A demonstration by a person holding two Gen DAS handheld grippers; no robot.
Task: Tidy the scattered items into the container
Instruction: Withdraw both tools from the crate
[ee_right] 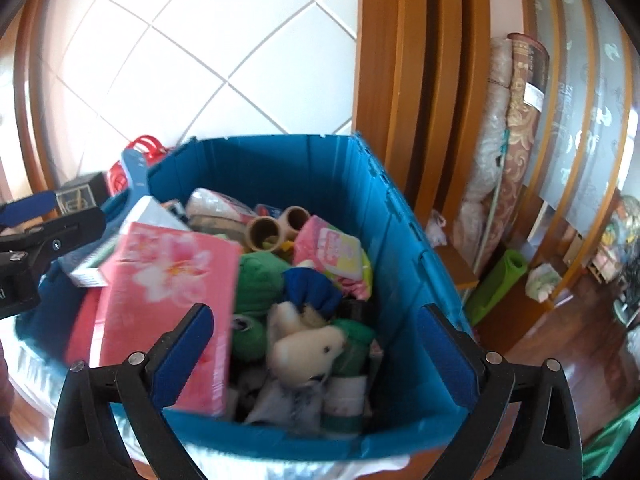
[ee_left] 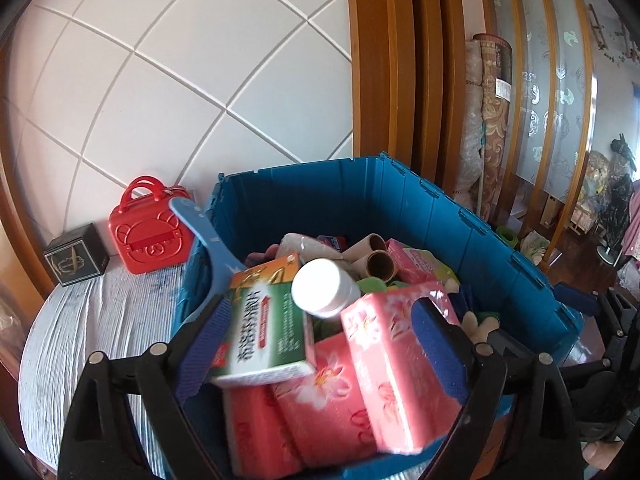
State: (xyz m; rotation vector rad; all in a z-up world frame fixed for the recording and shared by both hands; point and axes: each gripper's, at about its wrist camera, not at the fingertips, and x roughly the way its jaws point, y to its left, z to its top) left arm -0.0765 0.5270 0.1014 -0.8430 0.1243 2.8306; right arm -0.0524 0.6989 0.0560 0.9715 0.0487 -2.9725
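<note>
- Our left tongs [ee_left: 320,344] are wide open over the full blue box [ee_left: 460,220].
- Our right tongs [ee_right: 316,360] are wide open too, holding nothing.

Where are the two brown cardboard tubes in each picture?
Left wrist view: the two brown cardboard tubes lie mid-frame, toward the back of the blue plastic crate.
Right wrist view: the tubes sit just above centre, again near the crate's back wall.
Shared landmark: the red bear-face case, behind the crate's left corner.
</note>
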